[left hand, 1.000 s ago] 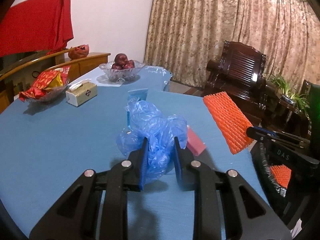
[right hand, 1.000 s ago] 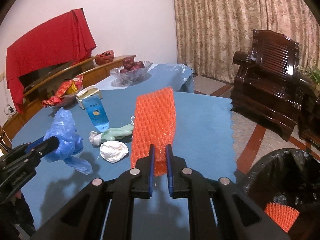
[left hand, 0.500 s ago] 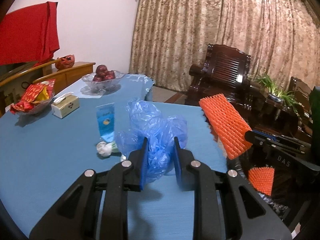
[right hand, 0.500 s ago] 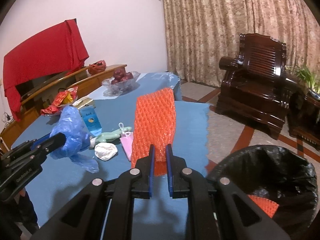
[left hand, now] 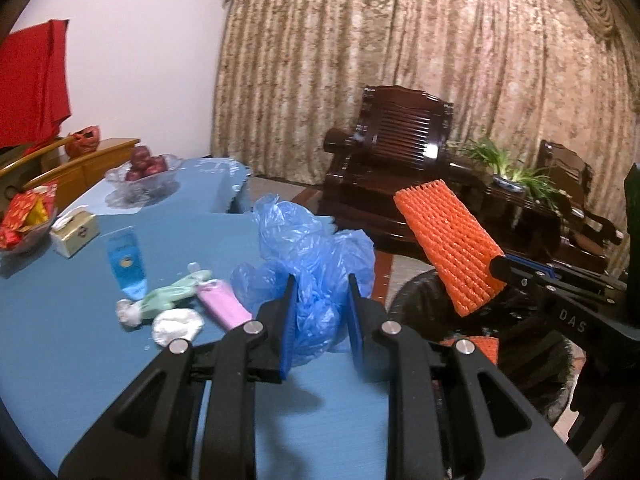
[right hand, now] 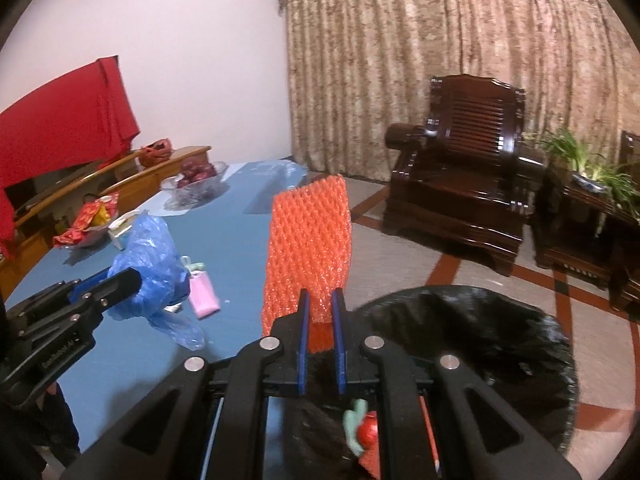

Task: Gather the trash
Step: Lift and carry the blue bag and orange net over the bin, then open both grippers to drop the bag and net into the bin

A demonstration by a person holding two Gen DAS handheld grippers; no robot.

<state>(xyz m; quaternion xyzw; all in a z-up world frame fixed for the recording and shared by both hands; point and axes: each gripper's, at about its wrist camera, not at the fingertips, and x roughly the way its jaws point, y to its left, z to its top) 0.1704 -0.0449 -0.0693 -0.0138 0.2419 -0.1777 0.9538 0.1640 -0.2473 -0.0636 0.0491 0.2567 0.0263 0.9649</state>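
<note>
Now both my grippers carry trash toward the black-lined bin.

My left gripper (left hand: 319, 312) is clamped on the crumpled blue plastic bag (left hand: 308, 264), lifted clear of the blue table (left hand: 72, 344) near its bin-side edge. My right gripper (right hand: 319, 320) is nearly closed, pinching the orange foam net (right hand: 308, 248) by its lower end so it stands upright at the near rim of the bin (right hand: 500, 344). More scraps, a pink packet (left hand: 222, 306) and a foil wad (left hand: 176, 322), lie on the table for later, I judge.
</note>
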